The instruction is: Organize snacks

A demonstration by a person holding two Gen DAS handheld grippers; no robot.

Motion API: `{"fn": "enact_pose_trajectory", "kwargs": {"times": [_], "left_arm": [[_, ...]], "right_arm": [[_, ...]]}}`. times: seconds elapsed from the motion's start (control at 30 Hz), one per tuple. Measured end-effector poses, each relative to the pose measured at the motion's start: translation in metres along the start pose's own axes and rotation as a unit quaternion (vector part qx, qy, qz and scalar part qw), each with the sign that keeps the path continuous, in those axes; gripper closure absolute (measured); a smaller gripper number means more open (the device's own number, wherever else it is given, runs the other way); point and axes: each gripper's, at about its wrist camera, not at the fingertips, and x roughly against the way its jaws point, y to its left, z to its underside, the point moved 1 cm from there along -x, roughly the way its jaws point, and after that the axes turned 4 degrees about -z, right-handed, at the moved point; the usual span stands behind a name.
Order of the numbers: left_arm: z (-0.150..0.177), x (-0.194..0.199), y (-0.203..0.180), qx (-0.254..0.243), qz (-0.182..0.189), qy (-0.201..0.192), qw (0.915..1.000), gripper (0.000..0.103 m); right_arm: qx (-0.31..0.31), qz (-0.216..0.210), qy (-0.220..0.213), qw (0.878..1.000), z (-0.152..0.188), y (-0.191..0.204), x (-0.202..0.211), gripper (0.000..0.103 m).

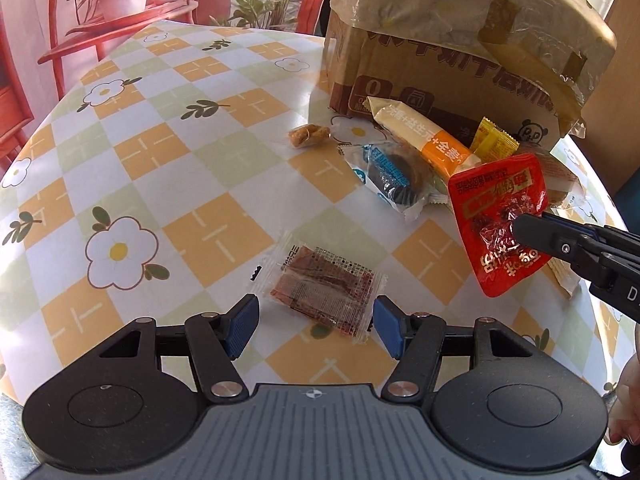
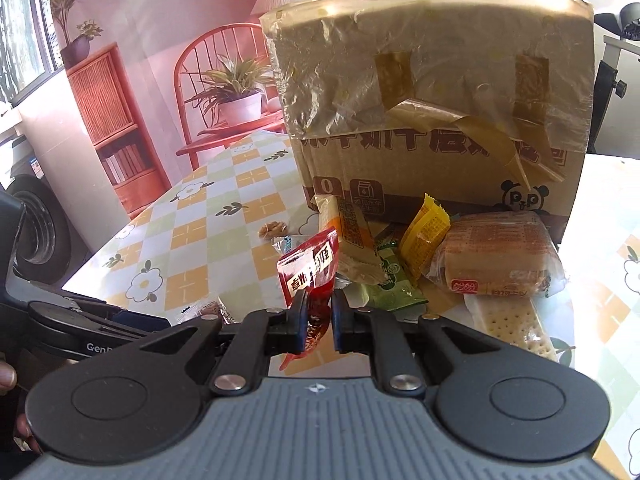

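Right gripper: jaws clamped on the red packet, held clear of the table; its lower end is hidden between the pads. Left gripper: jaws apart over a clear packet, pads not touching it. Remaining snacks lie piled against the box, overlapping and partly hidden.

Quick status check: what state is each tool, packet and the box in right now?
Right tool: shut on red packet.
Red packet: held off the table.
Left tool: open, straddling clear jerky packet.
Clear jerky packet: flat on table.
Cardboard box: upright, taped.
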Motion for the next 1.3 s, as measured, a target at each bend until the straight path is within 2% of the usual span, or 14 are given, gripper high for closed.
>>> {"fn": "enact_pose_trajectory", "kwargs": {"times": [0.2,0.43,0.7,0.87,0.93,1.0,1.1,1.2,1.3], "left_arm": [[-0.017,-0.016,-0.014,-0.02,0.0,-0.021,0.9996,0.037],[-0.037,-0.03,-0.017,-0.02,0.009,-0.045,0.9987,0.037],[-0.044,-0.001,-0.009,-0.026,0.019,-0.076,0.9966,0.034],[-0.025,0.01,-0.005,0.011,-0.012,-0.03,0.9994,0.028],[-0.02,0.008,-0.009,0.028,-0.011,-0.013,0.9995,0.028],[-0.018,0.0,-0.018,0.016,-0.01,-0.002,0.9998,0.028],[-0.018,-0.012,-0.029,-0.011,-0.025,-0.004,0.9996,0.028],[-0.019,-0.023,-0.034,-0.035,-0.071,-0.022,0.9966,0.027],[-0.022,-0.027,-0.03,-0.031,-0.075,-0.035,0.996,0.024]], "right_arm": [[-0.008,0.006,-0.005,1.0,-0.001,-0.005,0.003,0.09],[-0.014,0.012,-0.009,1.0,-0.001,-0.01,0.008,0.09],[-0.021,0.017,-0.025,0.999,-0.006,-0.015,0.014,0.09],[-0.022,0.016,-0.032,0.999,-0.008,-0.016,0.017,0.09],[-0.024,0.016,-0.032,0.999,-0.008,-0.016,0.017,0.09],[-0.026,0.015,-0.032,0.999,-0.007,-0.017,0.016,0.09],[-0.022,0.014,-0.03,0.999,-0.006,-0.015,0.017,0.09],[-0.024,0.015,-0.032,0.999,-0.006,-0.016,0.019,0.09],[-0.026,0.019,-0.035,0.999,-0.006,-0.019,0.021,0.09]]}}
